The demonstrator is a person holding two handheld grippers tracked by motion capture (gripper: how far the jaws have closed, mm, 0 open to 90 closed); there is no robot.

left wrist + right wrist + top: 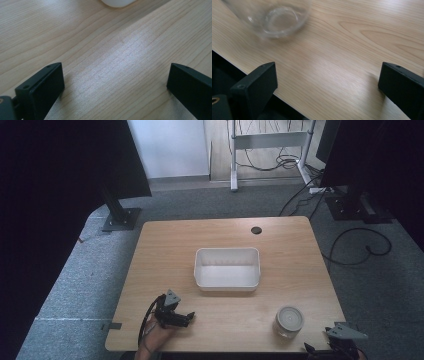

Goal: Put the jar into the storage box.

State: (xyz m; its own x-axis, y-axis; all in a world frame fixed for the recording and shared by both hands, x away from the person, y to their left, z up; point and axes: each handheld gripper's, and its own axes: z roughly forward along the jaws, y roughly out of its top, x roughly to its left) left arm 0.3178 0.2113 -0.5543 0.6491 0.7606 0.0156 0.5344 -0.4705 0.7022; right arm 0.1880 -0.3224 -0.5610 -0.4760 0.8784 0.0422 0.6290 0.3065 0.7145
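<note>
A white rectangular tub point(227, 268) stands empty at the middle of the wooden table point(165, 245). A clear glass jar with a pale lid point(288, 321) stands near the front right edge; its base point(279, 20) shows at the top left of the right gripper view. My left gripper point(186, 319) rests low over the front left of the table, held by a hand, its jaws wide apart over bare wood point(115, 82). My right gripper point(334, 346) sits at the front right corner, just right of the jar, jaws wide apart with nothing between them point(325, 85).
A round cable hole point(256, 230) lies near the table's far edge. Dark stands point(120, 215) and loose cables point(360, 245) sit on the grey carpet around the table. The table's front edge point(242, 70) runs just under the right gripper's left jaw.
</note>
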